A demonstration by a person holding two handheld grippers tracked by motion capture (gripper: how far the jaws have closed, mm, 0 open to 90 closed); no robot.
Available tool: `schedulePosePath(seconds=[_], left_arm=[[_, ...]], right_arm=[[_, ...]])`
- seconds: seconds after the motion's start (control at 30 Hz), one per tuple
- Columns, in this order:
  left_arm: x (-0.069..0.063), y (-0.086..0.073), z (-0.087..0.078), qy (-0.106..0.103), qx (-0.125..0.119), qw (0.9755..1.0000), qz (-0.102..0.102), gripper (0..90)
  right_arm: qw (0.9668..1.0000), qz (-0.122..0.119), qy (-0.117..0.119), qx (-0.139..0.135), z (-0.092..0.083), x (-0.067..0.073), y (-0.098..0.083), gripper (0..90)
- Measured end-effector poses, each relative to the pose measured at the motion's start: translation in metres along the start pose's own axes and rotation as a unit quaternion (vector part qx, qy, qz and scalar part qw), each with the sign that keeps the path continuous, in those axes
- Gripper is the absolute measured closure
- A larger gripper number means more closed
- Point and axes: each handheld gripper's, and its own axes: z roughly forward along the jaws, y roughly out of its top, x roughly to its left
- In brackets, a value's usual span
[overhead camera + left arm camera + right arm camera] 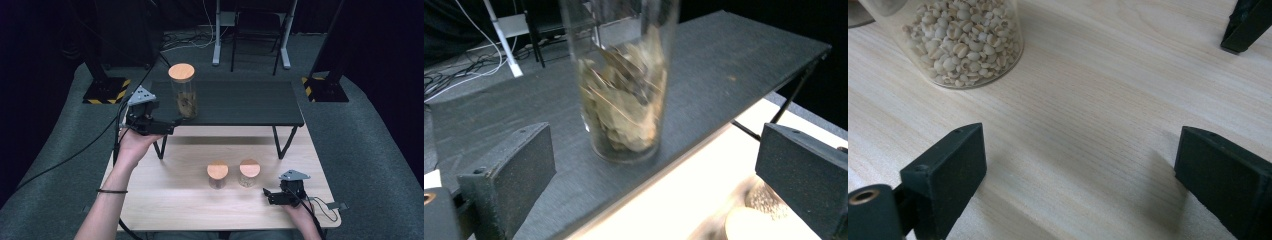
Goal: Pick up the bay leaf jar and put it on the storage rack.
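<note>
High view looks down on a pale wooden table point(165, 185) that carries a low black shelf point(235, 102) on thin folding legs across its far half. A tall glass jar point(183, 95) with a round wooden lid stands on the shelf near its front left corner, dried leaves heaped in its lower part. The left gripper point(172, 124) hangs at about seven o'clock from that jar, just beside it, jaws spread and not touching the glass; the left gripper view shows the jar point(624, 95) upright between and beyond the two black jaws, standing close to the shelf edge. On the wood below sit two short lidded jars, one point(217, 174) beside the other point(249, 172), near each other but apart. The right gripper point(267, 194) rests low at four o'clock from them, jaws wide apart over bare wood; its own view catches a jar of pale grains point(960, 40) at eleven o'clock. Around the table lie grey carpet point(370, 135), black-and-yellow striped stand feet, white frame legs and loose cables against a dark room.
</note>
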Motion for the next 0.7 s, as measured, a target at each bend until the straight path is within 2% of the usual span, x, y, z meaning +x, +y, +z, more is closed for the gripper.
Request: schedulePosePath(seconds=[0.13, 0.2, 0.33, 0.6, 0.7], left_arm=[[-0.005, -0.012, -0.002, -0.002, -0.004, 1.0, -0.003, 2.3], [-0.008, -0.018, -0.004, 0.004, -0.004, 1.0, 0.005, 2.3], [-0.013, -0.029, -0.01, 0.003, -0.009, 0.9999, 0.005, 2.3], [-0.013, -0.056, -0.017, 0.006, -0.012, 0.9999, -0.007, 2.4], [-0.015, -0.064, -0.017, 0.004, -0.007, 1.0, -0.003, 2.5]], right_arm=[[1.0, 0.0, 0.0, 0.0, 0.0, 0.0, 0.0, 5.7], [1.0, 0.0, 0.0, 0.0, 0.0, 0.0, 0.0, 5.6], [1.0, 0.001, 0.0, 0.001, 0.0, 0.0, 0.0, 5.7], [1.0, 0.001, -0.001, 0.001, 0.0, 0.0, 0.0, 5.6], [1.0, 0.002, -0.001, 0.001, 0.0, 0.0, 0.0, 5.6]])
